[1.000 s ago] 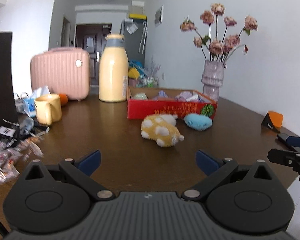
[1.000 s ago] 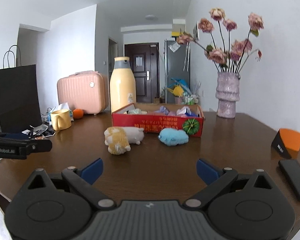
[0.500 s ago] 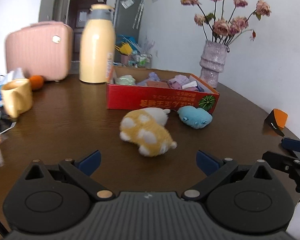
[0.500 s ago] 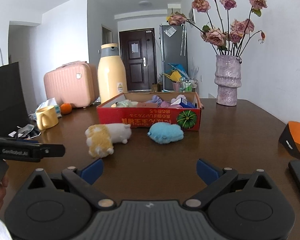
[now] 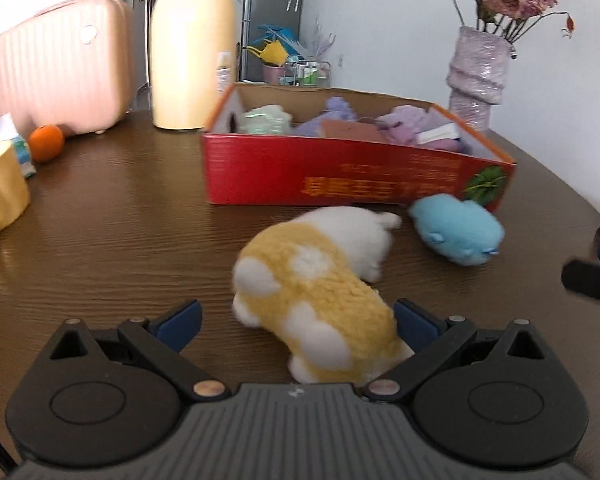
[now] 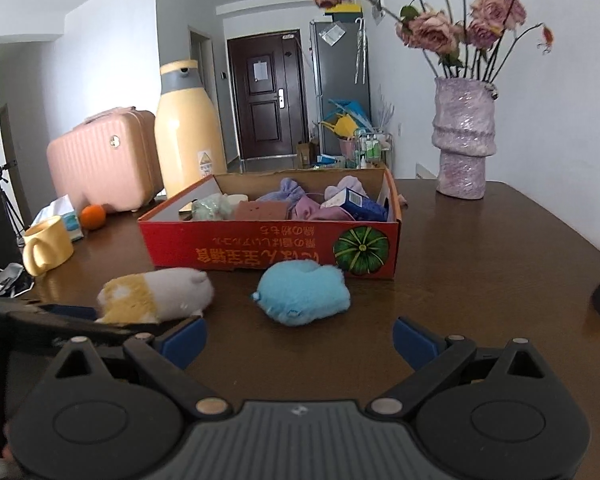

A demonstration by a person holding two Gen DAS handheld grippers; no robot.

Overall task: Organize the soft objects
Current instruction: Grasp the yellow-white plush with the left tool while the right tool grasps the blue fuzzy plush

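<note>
Two soft toys lay loose on the table (image 5: pixel 100 216), both just in front of the red box (image 6: pixel 268 248) — a yellow-and-white plush (image 5: pixel 320 292) and a blue plush (image 6: pixel 302 298). Neither was in the box, so by my reading two placements were left. The box already held a heap of soft things: a pale green one, several purple ones, a brown piece and a blue carton. I could not count them exactly, as they overlapped. That part of the job looked done.

The left gripper (image 5: pixel 296 320) had its jaws apart with the near end of the yellow-and-white plush lying between them, closer to the right-hand finger; whether either pad touched the fur was unclear through the blur. Nothing was gripped. The right gripper (image 6: pixel 300 334) also stood with jaws apart and nothing in them, facing the blue plush, which sat near but clear of the fingertips.

Elsewhere on the table — one vase (image 6: pixel 462 140) of dried flowers, one tall yellow bottle (image 6: pixel 188 128), one pink case (image 6: pixel 100 160), one yellow mug (image 6: pixel 46 246), one orange (image 6: pixel 93 216).
</note>
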